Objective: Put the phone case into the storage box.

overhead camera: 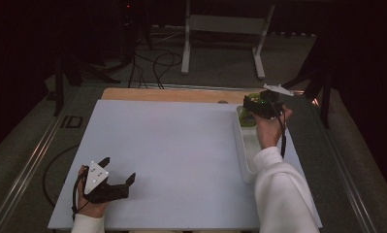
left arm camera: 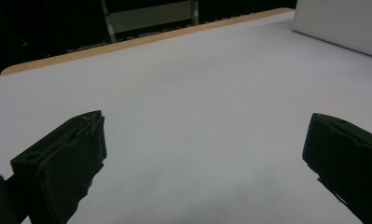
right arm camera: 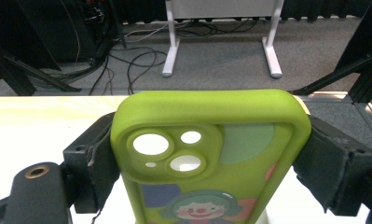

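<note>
A lime-green phone case with camera cut-outs and a cartoon figure stands between the black jaws of my right gripper, which is shut on its two long sides. From above, that right gripper hovers over the far end of a white tray at the table's right side, with a bit of the green phone case showing under it. My left gripper rests near the table's front left corner. Its jaws stand wide apart over bare white table, nothing between them.
A wooden strip runs along the table's far edge. Beyond it, a white frame's legs and loose cables lie on the grey floor. The tray's white wall shows at the upper right of the left gripper view.
</note>
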Motion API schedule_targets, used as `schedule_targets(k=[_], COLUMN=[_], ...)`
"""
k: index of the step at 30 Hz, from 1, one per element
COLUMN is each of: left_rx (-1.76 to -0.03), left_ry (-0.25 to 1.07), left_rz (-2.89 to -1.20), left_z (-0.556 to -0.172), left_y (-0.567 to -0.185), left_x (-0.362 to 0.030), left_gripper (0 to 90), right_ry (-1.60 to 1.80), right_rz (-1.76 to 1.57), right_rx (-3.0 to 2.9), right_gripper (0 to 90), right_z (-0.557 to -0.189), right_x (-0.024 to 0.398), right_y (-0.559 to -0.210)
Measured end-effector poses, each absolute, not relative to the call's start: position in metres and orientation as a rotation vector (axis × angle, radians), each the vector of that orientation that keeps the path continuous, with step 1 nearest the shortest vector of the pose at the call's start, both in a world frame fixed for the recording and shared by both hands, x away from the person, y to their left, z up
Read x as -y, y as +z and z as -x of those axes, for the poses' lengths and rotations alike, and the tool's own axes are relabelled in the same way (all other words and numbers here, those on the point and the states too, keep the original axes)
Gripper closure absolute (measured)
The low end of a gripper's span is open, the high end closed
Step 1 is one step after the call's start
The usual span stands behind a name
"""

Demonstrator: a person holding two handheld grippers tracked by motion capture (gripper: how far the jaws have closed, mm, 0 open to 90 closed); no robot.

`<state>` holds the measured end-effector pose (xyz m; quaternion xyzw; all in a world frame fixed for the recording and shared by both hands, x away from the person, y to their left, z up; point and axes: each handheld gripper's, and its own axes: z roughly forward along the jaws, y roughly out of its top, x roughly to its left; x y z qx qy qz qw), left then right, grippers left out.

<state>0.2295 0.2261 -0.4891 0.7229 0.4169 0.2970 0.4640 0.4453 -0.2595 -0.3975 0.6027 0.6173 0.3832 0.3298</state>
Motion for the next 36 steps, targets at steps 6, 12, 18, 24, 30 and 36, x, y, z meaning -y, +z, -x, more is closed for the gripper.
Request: schedule_targets(k=[6, 12, 18, 24, 30, 36], left_rx=[-1.024, -1.024, -1.025, -1.024, -1.025, -1.026], left_ry=[0.73, 0.729, 0.727, 0.728, 0.727, 0.726], left_rz=[-1.775, -1.777, -1.773, -1.772, -1.772, -1.771], left_z=[-0.23, -0.23, -0.229, -0.229, -0.229, -0.229], left_y=[-0.489, -0.489, -0.489, -0.489, -0.489, -0.489], left_x=[-0.226, -0.226, -0.227, -0.227, -0.227, -0.227], left_gripper=[0.0, 0.0, 0.0, 0.0, 0.0, 0.0], right_ry=[0.997, 0.989, 0.972, 0.966, 0.952, 0.936], right_rz=[-1.579, -1.586, -1.587, -1.586, -1.589, -1.589], right_rx=[-1.615, -1.617, -1.624, -1.627, -1.637, -1.645], right_gripper=[15.7, 15.7, 15.7, 15.7, 15.6, 15.6], right_z=[-0.446, -0.447, -0.449, -0.45, -0.453, -0.455], right_x=[0.26, 0.26, 0.261, 0.259, 0.255, 0.253], right_y=[-0.4, -0.403, -0.407, -0.408, -0.414, -0.417])
